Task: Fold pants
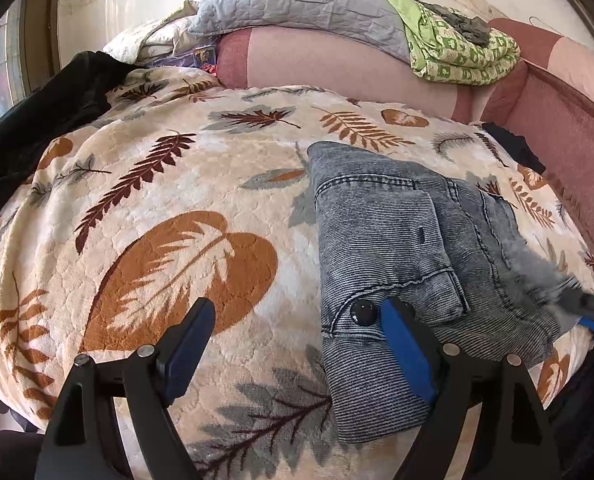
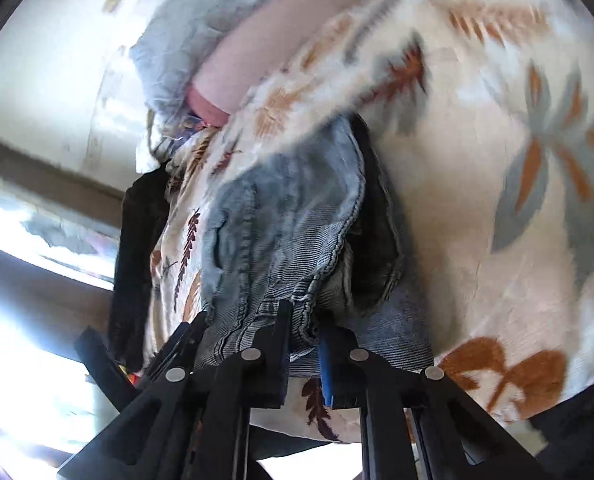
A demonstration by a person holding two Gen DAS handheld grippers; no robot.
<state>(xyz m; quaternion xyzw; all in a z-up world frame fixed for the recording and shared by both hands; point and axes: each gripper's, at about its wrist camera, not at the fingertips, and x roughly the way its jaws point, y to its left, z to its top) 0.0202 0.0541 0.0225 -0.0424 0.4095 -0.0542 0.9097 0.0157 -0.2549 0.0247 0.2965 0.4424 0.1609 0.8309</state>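
Grey-blue denim pants (image 1: 409, 256) lie folded into a compact bundle on the right of a cream leaf-print blanket (image 1: 169, 208), a pocket and dark button facing up. The left gripper (image 1: 297, 332) hangs above their near edge with its blue-padded jaws spread wide, holding nothing. The right gripper (image 2: 305, 340) is clamped on a bunched denim edge at the bundle's right side, its view blurred.
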